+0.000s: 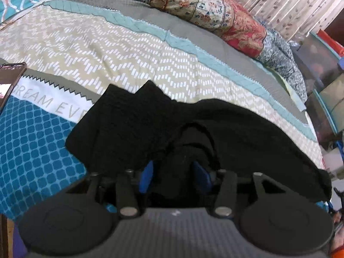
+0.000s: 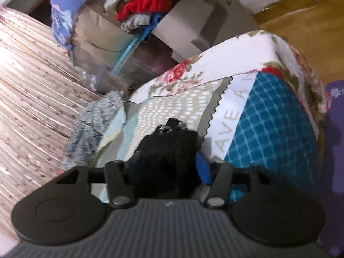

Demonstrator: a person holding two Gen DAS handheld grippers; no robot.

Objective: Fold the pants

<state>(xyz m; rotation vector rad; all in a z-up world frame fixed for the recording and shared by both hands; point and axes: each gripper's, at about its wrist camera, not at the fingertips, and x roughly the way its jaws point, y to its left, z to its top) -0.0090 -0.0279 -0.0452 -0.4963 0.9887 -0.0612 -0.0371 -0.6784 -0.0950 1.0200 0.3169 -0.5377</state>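
The black pants lie bunched on a patterned bedspread, with one leg end reaching up towards the middle of the bed. My left gripper is shut on a thick fold of the pants, and black cloth fills the gap between its blue fingers. In the right wrist view another bunch of the black pants sits near the bed's corner on the bedspread. My right gripper stands open around that cloth. Its right blue finger shows, while the left one is hidden by the fabric.
A phone lies at the bed's left edge. Floral quilts are piled along the far side, in front of a curtain. Beyond the bed corner stand a cardboard box of clothes, storage bins, a wooden floor and a purple mat.
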